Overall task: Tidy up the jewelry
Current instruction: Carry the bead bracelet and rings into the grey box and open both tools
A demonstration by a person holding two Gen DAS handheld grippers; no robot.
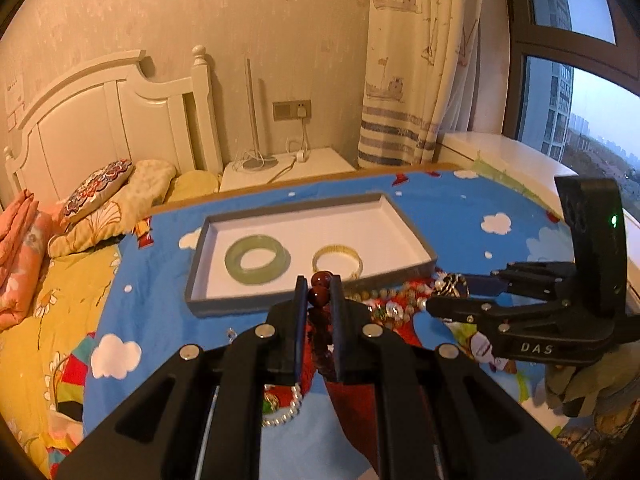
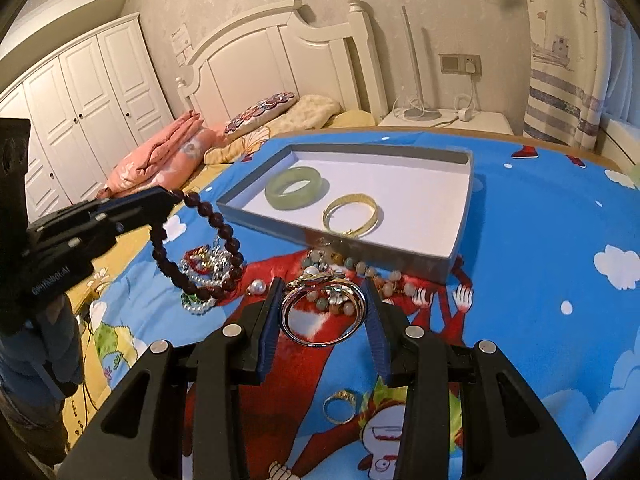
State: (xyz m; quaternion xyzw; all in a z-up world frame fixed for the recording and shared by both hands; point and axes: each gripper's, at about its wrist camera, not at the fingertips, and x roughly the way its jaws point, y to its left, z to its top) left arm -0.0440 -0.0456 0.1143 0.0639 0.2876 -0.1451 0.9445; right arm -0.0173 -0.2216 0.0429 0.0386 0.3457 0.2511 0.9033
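- Beads fill your left gripper: its jaws are pinched on a dark red bead bracelet, whose loop hangs below the fingertips, clear of the table, long axis running downward.
- Your right gripper has its jaws part-way apart, clamped on a silver bangle; the ring lies nearly flat between the pads, touching both, its opening facing up.
- Just under and beyond the bangle, a loose heap of jewelry lies on the table: pastel bead strands, pearls and a red-and-green piece, pressed against the near wall of the tray.
- A small gold ring sits alone on the cloth near the table's front edge, behind your right fingertips.
- The grey tray with a white floor rests toward the table's far edge, its long axis across the table. Inside it a green jade bangle lies flat toward the far left corner, and a gold bangle lies flat just beside it, by the near wall; the two sit apart.
- The table wears a blue cartoon cloth with white clouds and a red figure.
- Past its far edge you see a bed with a white headboard, pillows and a folded pink quilt, a white wardrobe, a nightstand with a lamp base and cables, a ship-print curtain and a window.
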